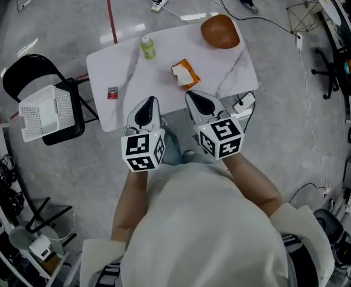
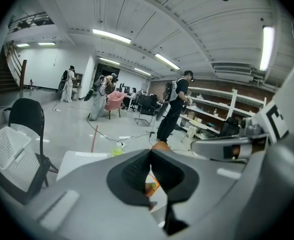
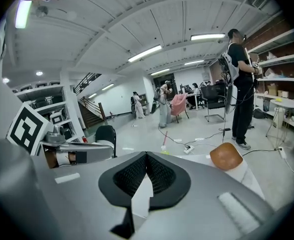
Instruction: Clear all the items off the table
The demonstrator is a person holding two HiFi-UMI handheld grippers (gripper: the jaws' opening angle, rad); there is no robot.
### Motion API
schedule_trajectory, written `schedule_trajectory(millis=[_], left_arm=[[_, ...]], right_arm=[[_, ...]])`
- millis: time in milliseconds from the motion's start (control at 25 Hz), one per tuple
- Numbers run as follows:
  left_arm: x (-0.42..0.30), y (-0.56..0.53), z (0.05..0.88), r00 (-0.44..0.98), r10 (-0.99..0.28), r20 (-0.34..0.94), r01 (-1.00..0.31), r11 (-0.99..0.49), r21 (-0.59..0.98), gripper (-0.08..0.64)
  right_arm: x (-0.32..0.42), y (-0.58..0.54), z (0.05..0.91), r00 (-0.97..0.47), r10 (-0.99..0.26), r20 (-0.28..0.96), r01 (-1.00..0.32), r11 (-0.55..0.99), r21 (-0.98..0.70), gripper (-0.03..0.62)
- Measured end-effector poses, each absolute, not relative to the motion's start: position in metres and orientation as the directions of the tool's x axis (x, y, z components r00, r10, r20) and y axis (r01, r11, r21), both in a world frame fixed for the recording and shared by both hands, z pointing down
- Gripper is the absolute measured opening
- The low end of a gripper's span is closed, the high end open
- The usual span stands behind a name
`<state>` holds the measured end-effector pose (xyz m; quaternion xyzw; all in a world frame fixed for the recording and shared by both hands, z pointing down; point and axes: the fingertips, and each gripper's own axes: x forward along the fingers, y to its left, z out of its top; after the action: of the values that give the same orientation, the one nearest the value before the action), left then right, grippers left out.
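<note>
On the white marble table [image 1: 124, 61] lie a green bottle [image 1: 147, 47], an orange snack packet [image 1: 185, 73], a brown rounded bowl-like thing [image 1: 220, 31] and a small red sachet [image 1: 112, 92]. Both grippers hover side by side over the table's near edge. My left gripper [image 1: 150, 100] is shut and empty, short of the packet. My right gripper [image 1: 194, 94] is also shut, holding nothing. In the left gripper view the jaws [image 2: 150, 154] meet, with the bottle [image 2: 117, 148] beyond them. The right gripper view has the closed jaws [image 3: 146, 156] and the brown thing [image 3: 226, 155] ahead on the right.
A white slatted basket [image 1: 45, 112] sits on a black chair [image 1: 29, 70] left of the table. Cables and a power strip [image 1: 158, 3] lie on the floor behind it. Several people stand far off in the room [image 2: 177, 109].
</note>
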<state>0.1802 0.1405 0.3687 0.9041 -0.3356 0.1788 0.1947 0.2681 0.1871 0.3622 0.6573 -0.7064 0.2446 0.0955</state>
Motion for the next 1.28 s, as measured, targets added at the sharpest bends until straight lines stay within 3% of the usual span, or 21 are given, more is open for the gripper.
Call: schedule_trajectory(millis=[360,1280], left_arm=[[0.174,0.073,0.394,0.710,-0.499,0.497,-0.667,-0.702,0.249,0.009],[0.176,-0.035,0.520,0.655,-0.463,0.597,-0.700,-0.669,0.249,0.009]], right_arm=[[0.252,0.111,0.393,-0.158,-0.848,0.506,-0.972,0.043,-0.231,-0.002],[0.277,-0.029,0.545,-0.167,-0.787,0.594,-0.974,0.036,-0.226,0.199]])
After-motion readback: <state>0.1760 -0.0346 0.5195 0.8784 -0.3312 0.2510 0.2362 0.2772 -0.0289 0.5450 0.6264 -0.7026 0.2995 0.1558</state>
